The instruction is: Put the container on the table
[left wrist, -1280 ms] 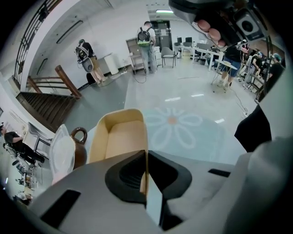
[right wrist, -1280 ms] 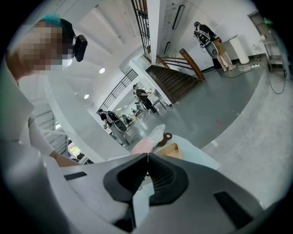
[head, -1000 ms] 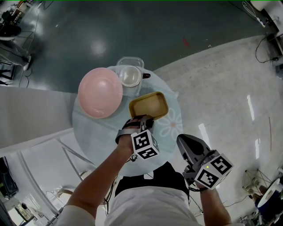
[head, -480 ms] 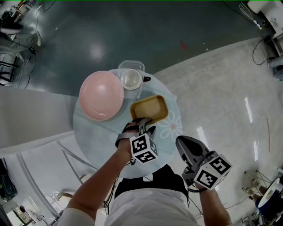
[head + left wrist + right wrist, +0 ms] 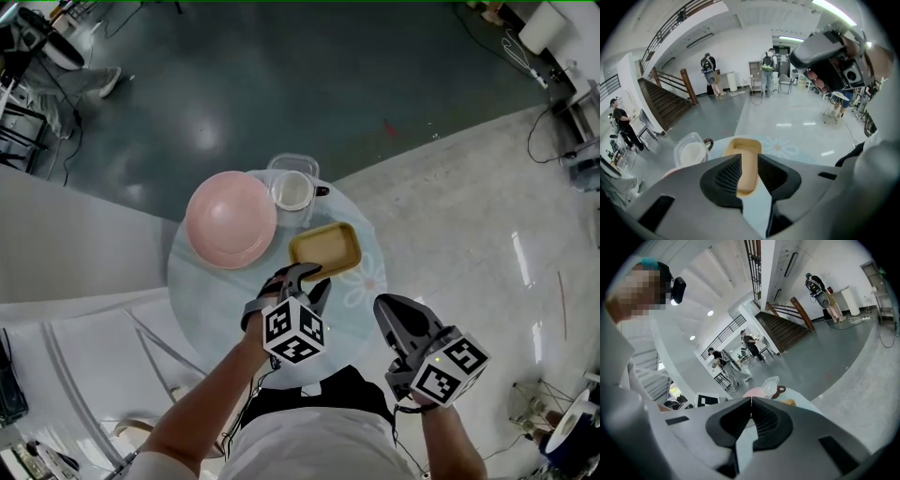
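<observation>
The left claw [image 5: 307, 283] is released: its jaws have just sprung apart and eased in slightly, with nothing between them. The right claw [image 5: 386, 307] is clenched on nothing. The yellow container [image 5: 325, 249] sits empty on the desk [image 5: 202, 291], just ahead of the left claw. A careless dip could catch its near rim and shove it into the pink bowl [image 5: 232, 219] on its left or the clear tub [image 5: 292, 190] beyond it, which holds something white.

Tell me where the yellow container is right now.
In the head view the yellow container sits on the round table, right of the pink plate and nearer the person than the clear tub.
</observation>
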### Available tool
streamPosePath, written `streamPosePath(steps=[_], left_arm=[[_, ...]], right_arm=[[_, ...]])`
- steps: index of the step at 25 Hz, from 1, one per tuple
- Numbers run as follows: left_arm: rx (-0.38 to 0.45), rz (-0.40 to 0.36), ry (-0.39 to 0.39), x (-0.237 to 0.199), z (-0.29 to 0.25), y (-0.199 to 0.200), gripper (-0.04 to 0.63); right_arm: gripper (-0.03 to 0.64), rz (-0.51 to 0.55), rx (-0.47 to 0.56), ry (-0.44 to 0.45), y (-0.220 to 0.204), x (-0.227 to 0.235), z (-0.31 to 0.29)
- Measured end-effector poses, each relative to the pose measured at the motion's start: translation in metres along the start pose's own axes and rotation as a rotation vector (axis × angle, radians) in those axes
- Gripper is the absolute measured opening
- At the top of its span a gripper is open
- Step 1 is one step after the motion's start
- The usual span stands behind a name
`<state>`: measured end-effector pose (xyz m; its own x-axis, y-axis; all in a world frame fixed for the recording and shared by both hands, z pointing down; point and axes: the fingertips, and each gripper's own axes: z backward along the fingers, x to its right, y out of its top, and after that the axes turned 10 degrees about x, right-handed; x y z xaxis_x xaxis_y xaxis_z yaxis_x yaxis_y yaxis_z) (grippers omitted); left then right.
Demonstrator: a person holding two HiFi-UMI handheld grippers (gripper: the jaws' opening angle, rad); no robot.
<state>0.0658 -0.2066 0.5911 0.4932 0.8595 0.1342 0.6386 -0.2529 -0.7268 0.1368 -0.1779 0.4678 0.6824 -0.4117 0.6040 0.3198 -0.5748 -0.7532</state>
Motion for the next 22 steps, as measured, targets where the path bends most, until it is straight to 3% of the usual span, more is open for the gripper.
streamPosePath(steps=[10, 22], left_arm=[[0.177, 0.109, 0.062, -0.014, 0.087, 0.041, 0.069], [0.313, 0.212, 0.138, -0.029, 0.190, 0.040, 0.046]], right_arm=[[0.021, 0.079, 0.031, 0.011, 0.014, -0.052, -0.001], [0.021, 0.148, 0.075, 0.029, 0.014, -0.123, -0.003]])
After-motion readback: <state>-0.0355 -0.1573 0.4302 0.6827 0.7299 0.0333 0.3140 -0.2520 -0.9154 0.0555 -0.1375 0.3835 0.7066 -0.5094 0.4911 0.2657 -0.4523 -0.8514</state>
